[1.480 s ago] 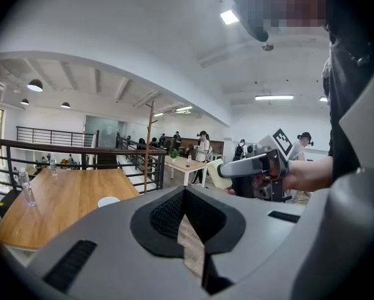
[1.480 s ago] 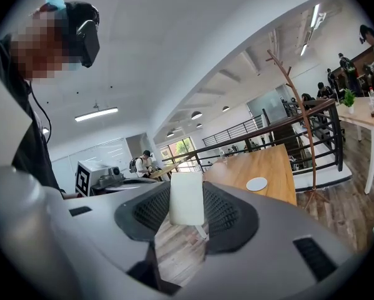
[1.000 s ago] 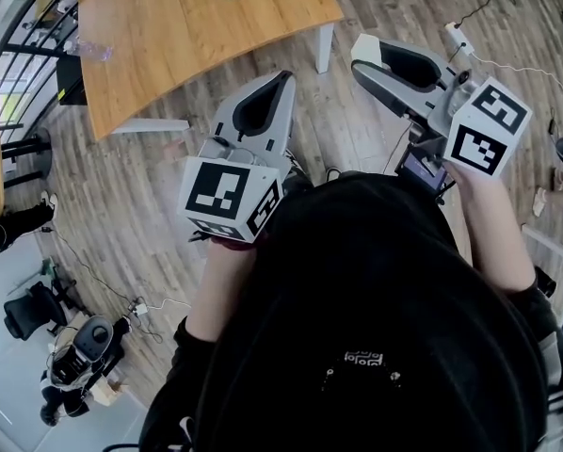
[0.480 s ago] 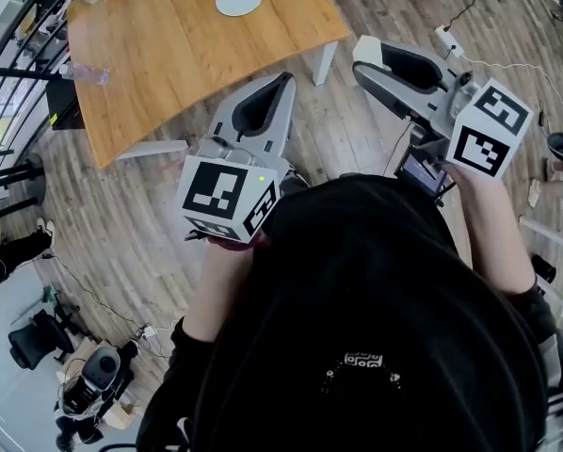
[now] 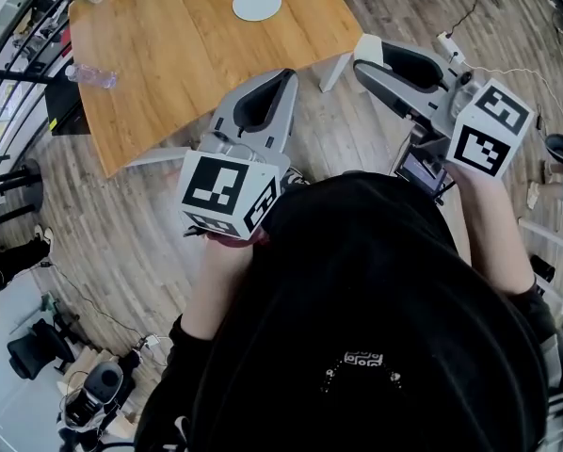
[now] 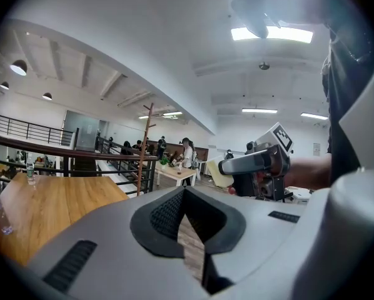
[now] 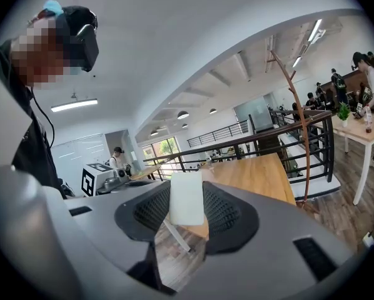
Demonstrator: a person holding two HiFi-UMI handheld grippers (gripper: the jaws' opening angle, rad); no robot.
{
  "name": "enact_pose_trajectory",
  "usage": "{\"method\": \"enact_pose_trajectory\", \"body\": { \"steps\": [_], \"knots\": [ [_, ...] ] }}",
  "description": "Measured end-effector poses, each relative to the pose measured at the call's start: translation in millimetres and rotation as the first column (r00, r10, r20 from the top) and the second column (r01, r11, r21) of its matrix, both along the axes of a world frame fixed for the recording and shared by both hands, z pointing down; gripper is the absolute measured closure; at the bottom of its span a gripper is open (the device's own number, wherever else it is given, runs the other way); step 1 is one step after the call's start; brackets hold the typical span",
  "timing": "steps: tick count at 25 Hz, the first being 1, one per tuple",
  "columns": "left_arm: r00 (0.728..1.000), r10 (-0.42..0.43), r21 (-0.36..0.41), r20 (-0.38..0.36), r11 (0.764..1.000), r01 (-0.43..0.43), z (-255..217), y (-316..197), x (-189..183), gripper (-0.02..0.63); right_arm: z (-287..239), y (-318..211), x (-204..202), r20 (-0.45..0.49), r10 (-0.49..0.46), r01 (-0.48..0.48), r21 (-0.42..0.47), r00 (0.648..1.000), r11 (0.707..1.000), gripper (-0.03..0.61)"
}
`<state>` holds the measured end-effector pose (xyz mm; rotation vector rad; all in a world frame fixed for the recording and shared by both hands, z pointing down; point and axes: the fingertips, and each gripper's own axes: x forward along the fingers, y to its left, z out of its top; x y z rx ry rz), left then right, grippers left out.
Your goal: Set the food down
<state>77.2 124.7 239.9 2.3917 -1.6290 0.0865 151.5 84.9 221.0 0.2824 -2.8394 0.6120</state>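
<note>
Right gripper [image 5: 362, 49] clamped on a pale food block [image 7: 187, 198]; left gripper [image 6: 184, 191] closed, empty.
Both sit over the plank floor [image 5: 150, 215], just near of the wooden table [image 5: 168, 55]. White plate [image 5: 256, 3] at the table's far side, clear bottle [image 5: 93, 75] at its left edge. The table leg [image 5: 330, 70] is between the two tips.

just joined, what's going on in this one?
A person holds a gripper in each hand, short of a wooden table that has a white plate on it. The right gripper is shut on a flat white piece, presumably the food. The left gripper is shut with nothing in it. The piece is not yet set down, and both grippers point toward the table.
</note>
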Motion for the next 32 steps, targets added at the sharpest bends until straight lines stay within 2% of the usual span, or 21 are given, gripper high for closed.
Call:
{"method": "enact_pose_trajectory", "body": {
  "steps": [7,17,26,32],
  "knots": [
    [1.0,-0.017,0.001,-0.023,1.0,0.017,21.7,3.3,-49.1,0.615,19.7,1.0,-50.7,-0.016,-0.017,0.017,-0.003,1.0,1.0,0.407],
    [0.997,-0.03,0.0,-0.068,1.0,0.03,13.3,10.1,-51.8,0.615,4.6,7.5,-61.0,-0.043,-0.043,0.043,0.0,0.998,0.999,0.407],
    [0.997,-0.055,-0.002,-0.06,0.998,0.055,13.5,14.3,-51.5,0.615,4.1,9.4,-62.4,-0.032,-0.071,0.071,-0.001,0.997,0.997,0.407],
    [0.992,-0.118,-0.022,-0.049,0.993,0.117,17.8,-15.0,-85.9,0.615,7.3,-28.4,-94.7,-0.018,-0.12,0.12,-0.016,0.993,0.993,0.407]
  ]
}}
